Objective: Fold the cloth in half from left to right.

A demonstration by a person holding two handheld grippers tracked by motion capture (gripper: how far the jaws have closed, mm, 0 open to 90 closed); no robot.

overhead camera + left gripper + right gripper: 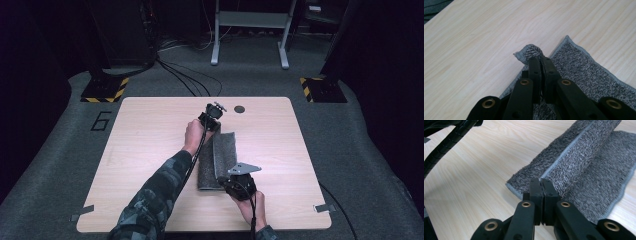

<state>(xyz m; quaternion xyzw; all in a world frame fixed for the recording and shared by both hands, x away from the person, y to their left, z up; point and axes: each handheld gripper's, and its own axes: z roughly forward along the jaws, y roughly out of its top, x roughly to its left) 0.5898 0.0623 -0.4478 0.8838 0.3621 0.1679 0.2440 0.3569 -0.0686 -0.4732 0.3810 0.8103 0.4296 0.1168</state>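
— What's the biggest thing you've got in front of you?

— The pale wood-grain table [150,150] with rounded corners. It stands on grey carpet [50,165], and a small dark round hole [239,109] sits near the table's far edge.

— And on it?

— A speckled grey terry towel with a lighter hemmed border [218,155], lying lengthwise at the table's middle, slightly toward my right. One long edge is lifted and folding over the rest.

— Your grippers?

— My left gripper [212,121] is at the towel's far end. In the left gripper view its jaws are pressed together on a bunched corner of the towel [530,51], raised off the wood. My right gripper [541,182] is at the near end, jaws clamped on the hem of the raised fold.

— Anything smaller?

— Bits of grey tape [325,207] at the near table corners.
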